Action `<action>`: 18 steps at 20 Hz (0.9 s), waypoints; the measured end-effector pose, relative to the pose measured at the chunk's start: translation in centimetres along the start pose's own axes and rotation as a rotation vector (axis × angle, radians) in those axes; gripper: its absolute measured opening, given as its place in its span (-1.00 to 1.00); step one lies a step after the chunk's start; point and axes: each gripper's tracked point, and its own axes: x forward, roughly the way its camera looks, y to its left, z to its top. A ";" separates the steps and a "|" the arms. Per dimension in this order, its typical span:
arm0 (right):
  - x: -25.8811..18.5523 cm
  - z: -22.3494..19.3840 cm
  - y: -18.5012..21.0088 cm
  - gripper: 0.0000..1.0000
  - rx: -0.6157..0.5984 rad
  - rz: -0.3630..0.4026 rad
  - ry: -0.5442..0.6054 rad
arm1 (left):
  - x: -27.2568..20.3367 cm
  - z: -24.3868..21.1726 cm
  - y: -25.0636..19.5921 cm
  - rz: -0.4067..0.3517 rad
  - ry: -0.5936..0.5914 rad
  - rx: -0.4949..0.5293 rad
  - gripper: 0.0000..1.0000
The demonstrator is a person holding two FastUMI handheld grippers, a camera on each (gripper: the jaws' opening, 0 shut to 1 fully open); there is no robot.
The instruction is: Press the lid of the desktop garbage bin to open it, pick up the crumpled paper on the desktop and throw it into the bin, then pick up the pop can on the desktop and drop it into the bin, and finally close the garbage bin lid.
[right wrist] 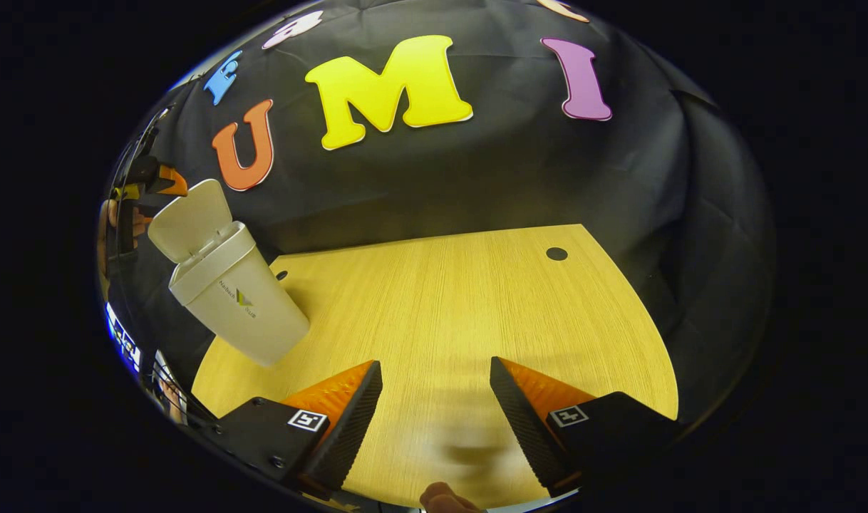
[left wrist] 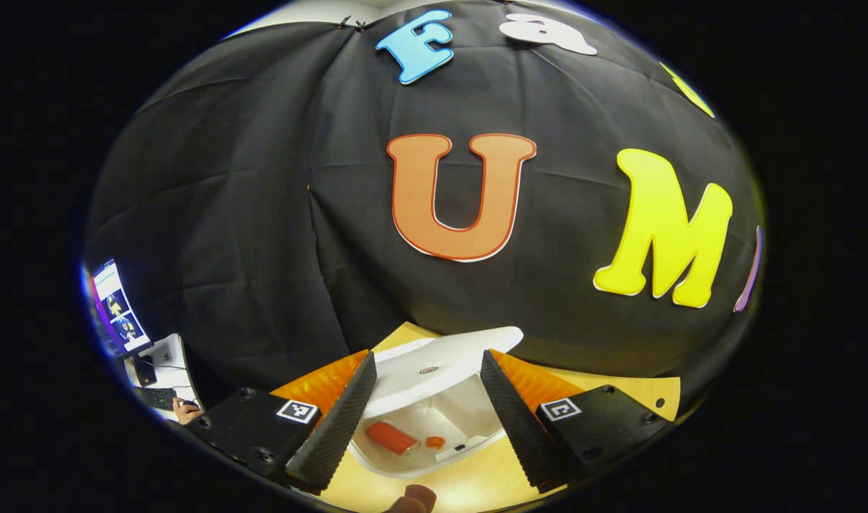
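In the left gripper view, the left gripper (left wrist: 428,417) is seen from behind with its two fingers spread wide and nothing pinched between them. It is held just above the open bin (left wrist: 469,445), whose white lid (left wrist: 434,367) is tipped up at the far side of the opening. Inside the bin an orange-red can (left wrist: 391,437) is seen lying on its side, with a smaller orange object (left wrist: 435,442) beside it; what that smaller piece is cannot be told. The bin is set on a wooden table (left wrist: 477,484), of which a strip is seen below and to the right of the fingers. At the far left edge a monitor (left wrist: 117,310) and a keyboard (left wrist: 155,397) are seen on a white desk, with a person's hand (left wrist: 186,411) beside the keyboard. In the right gripper view, the right gripper (right wrist: 434,420) is seen with its fingers also spread apart and nothing held, hanging over a bare stretch of the wooden table (right wrist: 462,299). The bin (right wrist: 238,306) is seen well off to the left, standing near the table's far left corner, with its lid (right wrist: 192,217) raised. Just above the raised lid the other gripper (right wrist: 156,178) is seen, small and near the picture's edge. A dark round hole (right wrist: 556,254) is seen in the table top near its far right edge.
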 end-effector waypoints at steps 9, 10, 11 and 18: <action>0.6 -1.0 -2.7 0.94 -0.040 0.015 0.040 | 0.7 -5.9 -2.2 0.033 0.041 0.019 1.00; 0.7 -1.2 -3.0 0.94 -0.044 0.014 0.047 | 0.8 -6.3 -2.1 0.038 0.052 0.011 1.00; 0.8 -1.3 -3.2 0.94 -0.047 0.013 0.054 | 1.2 -6.9 -2.2 0.037 0.065 -0.004 1.00; 1.3 -1.4 -3.1 0.94 -0.078 0.018 0.075 | 2.8 -8.0 -2.7 0.053 0.082 -0.054 1.00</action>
